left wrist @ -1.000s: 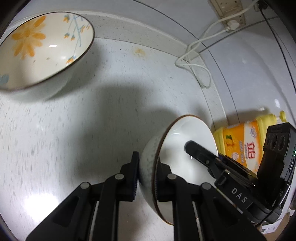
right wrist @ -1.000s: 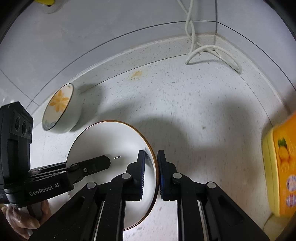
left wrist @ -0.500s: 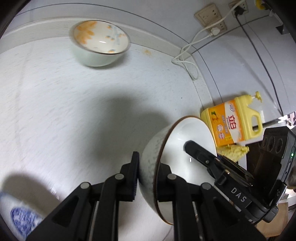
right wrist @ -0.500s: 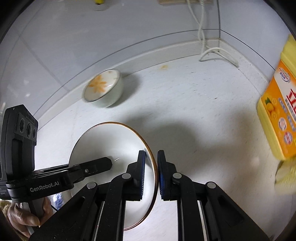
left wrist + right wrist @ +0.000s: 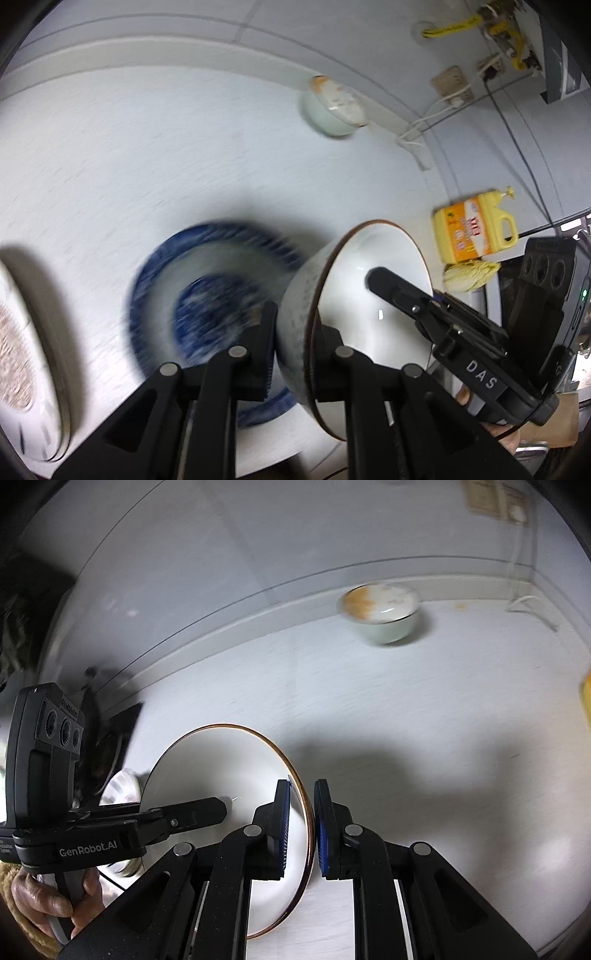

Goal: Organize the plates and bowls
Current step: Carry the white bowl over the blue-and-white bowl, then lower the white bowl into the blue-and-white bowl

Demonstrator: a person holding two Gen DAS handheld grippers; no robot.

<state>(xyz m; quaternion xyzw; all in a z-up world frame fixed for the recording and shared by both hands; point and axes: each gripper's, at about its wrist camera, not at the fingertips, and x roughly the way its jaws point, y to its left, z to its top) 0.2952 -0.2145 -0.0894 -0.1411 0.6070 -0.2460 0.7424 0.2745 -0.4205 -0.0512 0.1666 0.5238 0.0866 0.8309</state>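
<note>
In the left wrist view, your left claw (image 5: pixel 293 343) sits at the lower centre of the frame, clenched on the wall of the white bowl (image 5: pixel 369 295): one finger presses the speckled outside, the other lies inside the brown rim. The bowl is tipped on its side with its mouth facing right, and nothing lies in it. From the right of the frame, your right claw (image 5: pixel 373 277) reaches into that mouth, one black finger against the inner surface. Behind the bowl, at centre left, a blue patterned plate (image 5: pixel 207 288) lies on the desk (image 5: pixel 147 147), blurred. At the left edge stands another pale dish (image 5: pixel 26 350), also blurred. In the upper right, a small flowered bowl (image 5: pixel 332 107) rests near the wall, and a yellow detergent bottle (image 5: pixel 474 229) stands at the right.

In the right wrist view, your right claw (image 5: pixel 301 827) at lower centre grips the white bowl's (image 5: pixel 221 775) rim, blue pads nearly together with the rim between them. Your left claw (image 5: pixel 218 810) enters from the lower left, its finger lying across the bowl's inside. The flowered bowl (image 5: pixel 380 611) sits in the upper right of the desk (image 5: pixel 406 709), holding nothing that you can make out.
</note>
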